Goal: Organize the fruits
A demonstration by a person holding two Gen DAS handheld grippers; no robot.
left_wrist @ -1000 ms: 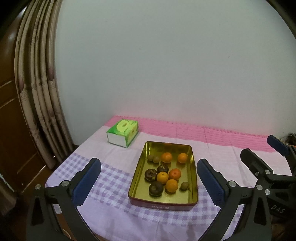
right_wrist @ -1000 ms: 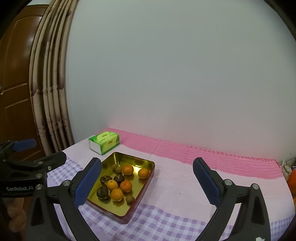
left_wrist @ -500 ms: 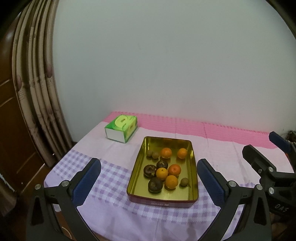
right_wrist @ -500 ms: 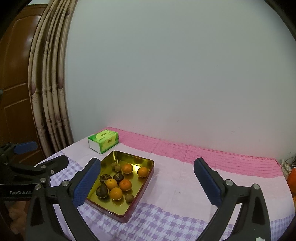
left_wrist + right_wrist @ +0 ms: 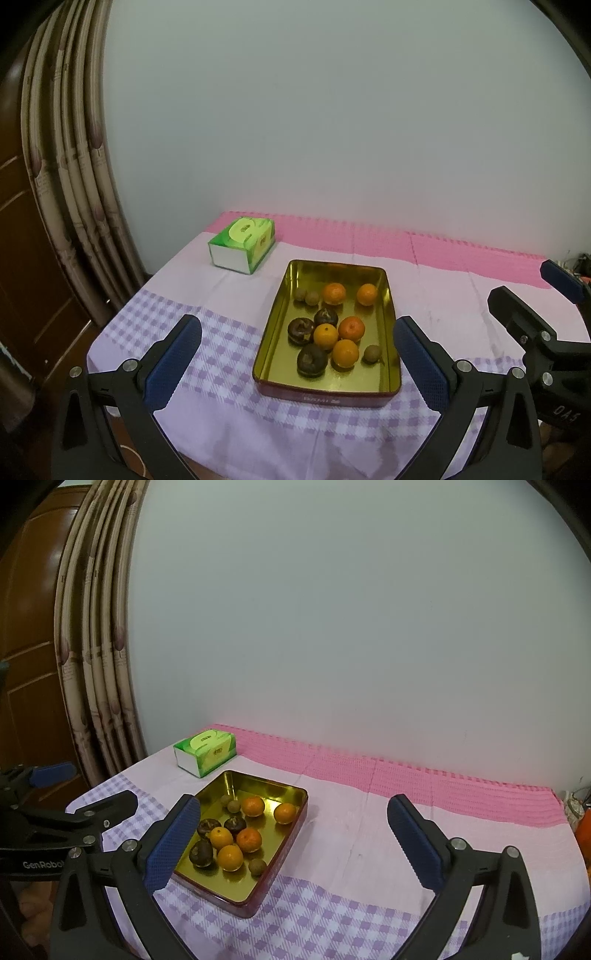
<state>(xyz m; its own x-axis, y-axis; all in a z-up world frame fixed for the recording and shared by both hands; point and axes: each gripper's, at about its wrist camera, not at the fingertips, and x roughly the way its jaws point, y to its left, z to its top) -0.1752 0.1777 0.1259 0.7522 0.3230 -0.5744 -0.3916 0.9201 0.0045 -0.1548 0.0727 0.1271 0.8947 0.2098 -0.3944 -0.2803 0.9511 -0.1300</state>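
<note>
A gold metal tin (image 5: 273, 343) (image 5: 291, 834) sits on the cloth-covered table and holds several oranges (image 5: 345, 353) (image 5: 249, 840), dark brown fruits (image 5: 312, 360) (image 5: 201, 853) and small tan longans (image 5: 371, 353) (image 5: 257, 866). My left gripper (image 5: 297, 363) hangs open in front of the tin, its pads either side of the near rim. My right gripper (image 5: 293, 842) is open too, to the right of the tin, with nothing between its fingers. Each gripper shows at the edge of the other's view.
A green tissue box (image 5: 243, 249) (image 5: 205, 751) lies at the table's back left. Curtains (image 5: 70, 184) and a wooden door (image 5: 26, 635) stand on the left, a pale wall behind. An orange object (image 5: 583, 827) peeks in at the far right edge.
Both grippers have shifted slightly, so the tin sits a little higher and closer in the views. Both stay open.
</note>
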